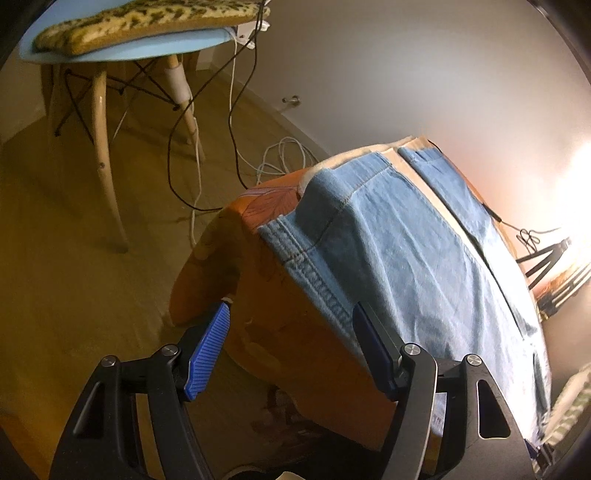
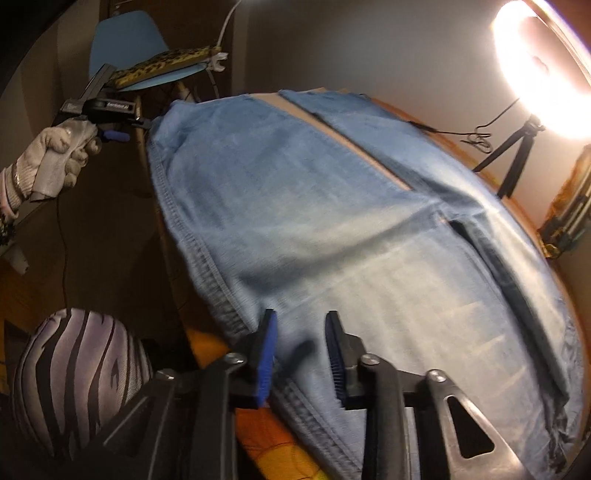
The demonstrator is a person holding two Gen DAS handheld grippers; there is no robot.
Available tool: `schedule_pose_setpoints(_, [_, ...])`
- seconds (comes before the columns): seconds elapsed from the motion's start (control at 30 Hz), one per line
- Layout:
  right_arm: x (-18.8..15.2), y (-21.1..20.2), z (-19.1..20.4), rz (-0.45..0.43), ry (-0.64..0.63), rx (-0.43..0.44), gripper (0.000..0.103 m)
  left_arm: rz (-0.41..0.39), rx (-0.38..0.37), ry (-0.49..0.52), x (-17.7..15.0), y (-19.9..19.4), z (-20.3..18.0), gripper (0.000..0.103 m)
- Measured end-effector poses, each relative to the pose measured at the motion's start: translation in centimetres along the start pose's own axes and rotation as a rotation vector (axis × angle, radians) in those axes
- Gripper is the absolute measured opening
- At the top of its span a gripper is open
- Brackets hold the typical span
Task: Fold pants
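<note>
a: where are the pants (image 2: 332,206) lying, and how are the edges sitting?

b: they're lying spread flat on a table under an orange cloth (image 1: 280,332). the near side seam is running right along the table's edge and drooping a little over it. the two legs are stretching away with a tan strip showing between them.

a: any room to move?

b: bare wooden floor (image 1: 74,258) is lying open beside the table, and a blue chair (image 1: 129,48) with a spotted cushion (image 1: 147,18) is standing well apart, cables trailing under it.

a: the left gripper (image 1: 291,332)?

b: its jaws are standing wide apart, straddling the table's edge by the seam, pressing on nothing. in the right wrist view a gloved hand (image 2: 62,147) is holding it out past the far corner.

a: and the right gripper (image 2: 301,332)?

b: it's hovering low at the near seam, jaws a narrow gap apart. the picture is blurring there, so i can't tell whether cloth is being pinched.

a: the room?

b: a bright lamp (image 2: 543,66) on a tripod is glaring against a pale wall, and a striped knee (image 2: 77,376) is showing at the lower left.
</note>
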State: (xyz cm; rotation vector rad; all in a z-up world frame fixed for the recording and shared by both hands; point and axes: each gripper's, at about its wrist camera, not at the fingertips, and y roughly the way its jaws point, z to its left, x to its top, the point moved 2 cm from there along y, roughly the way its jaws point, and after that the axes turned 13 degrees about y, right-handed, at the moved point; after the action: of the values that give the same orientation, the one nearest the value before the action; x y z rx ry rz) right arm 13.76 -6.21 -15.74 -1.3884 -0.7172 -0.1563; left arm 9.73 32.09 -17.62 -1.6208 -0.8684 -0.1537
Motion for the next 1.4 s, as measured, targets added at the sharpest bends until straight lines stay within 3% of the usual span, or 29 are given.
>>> schedule_pose_setpoints(0.37, [0.9,-0.6,-1.7,-0.012,0.04,-0.008,0.015,-0.009,-0.061,-0.137,0.8,2.1,1.3,0.066])
schedule_pose_setpoints(0.43, [0.8,-0.6,-1.7,-0.013,0.044,-0.007,0.015,-0.016,-0.082,-0.159,0.9,2.0,1.3,0.039])
schedule_pose_setpoints(0.5, [0.8,-0.6,-1.8,-0.015,0.047,-0.01,0.016,-0.029,-0.1,-0.178,1.0,1.9,1.3,0.029])
schedule_pose_setpoints(0.67, [0.8,-0.8,-2.1,-0.024,0.062,-0.005,0.02,-0.048,-0.09,-0.168,1.3,1.3,1.0,0.028])
schedule_pose_setpoints(0.8, [0.8,-0.8,-2.2,-0.024,0.064,-0.006,0.021,-0.072,-0.099,-0.146,1.3,0.7,0.9,0.014])
schedule_pose_setpoints(1.0, [0.5,-0.7,-2.4,-0.019,0.071,-0.009,0.023,-0.095,-0.12,-0.108,2.1,0.2,-0.2,0.014])
schedule_pose_setpoints(1.1, [0.3,-0.7,-2.4,-0.018,0.071,-0.007,0.025,-0.086,-0.084,-0.047,2.3,0.6,-1.0,0.014])
schedule_pose_setpoints(1.23, [0.3,-0.9,-2.5,-0.022,0.07,-0.008,0.026,-0.061,-0.057,-0.046,2.3,1.6,-0.9,0.014])
schedule_pose_setpoints(1.4, [0.0,-1.4,-2.6,-0.025,0.058,0.002,0.035,-0.06,-0.027,-0.001,2.8,2.0,-1.4,0.012])
